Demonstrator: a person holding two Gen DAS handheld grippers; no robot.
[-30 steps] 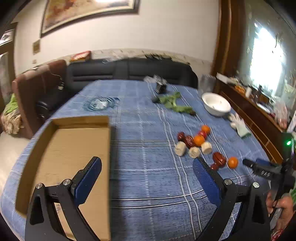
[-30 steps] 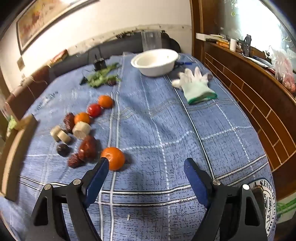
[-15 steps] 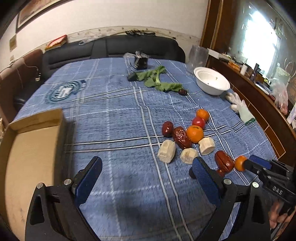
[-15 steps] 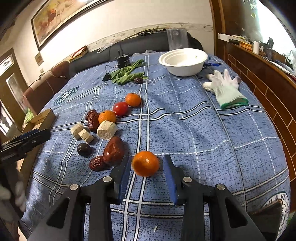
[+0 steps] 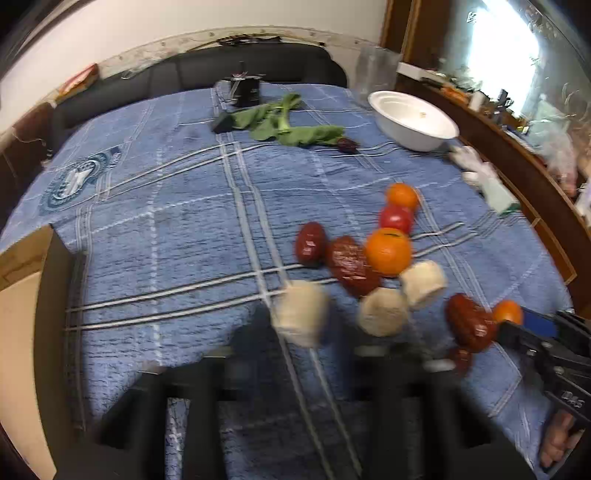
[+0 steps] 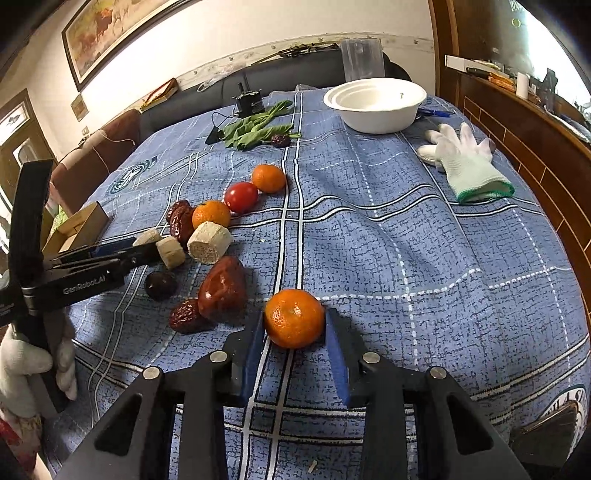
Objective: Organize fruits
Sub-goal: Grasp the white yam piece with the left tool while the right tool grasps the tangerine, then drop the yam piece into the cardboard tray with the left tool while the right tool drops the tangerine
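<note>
A blue checked tablecloth (image 6: 406, 221) covers the table, a sofa (image 6: 295, 70) beyond. Far off sit a white bowl (image 6: 376, 103) and a glove (image 6: 465, 166). The right gripper (image 6: 294, 332) has just closed on a tangerine (image 6: 294, 318); the left gripper (image 5: 301, 325) has just closed on a pale chunk (image 5: 301, 314).

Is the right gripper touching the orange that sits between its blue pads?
Touching. In the right wrist view both blue pads of the right gripper press against the sides of the orange, with no gap showing on either side.

A pale wall (image 6: 229, 40) fills the top of the frame, with a framed painting (image 6: 110, 29) at upper left. Below it runs a dark sofa (image 6: 295, 70), and a brown armchair (image 6: 92, 155) stands at left. Dark wood panelling (image 6: 535, 147) lines the right edge. A bright window (image 5: 495, 55) glares at upper right.
</note>
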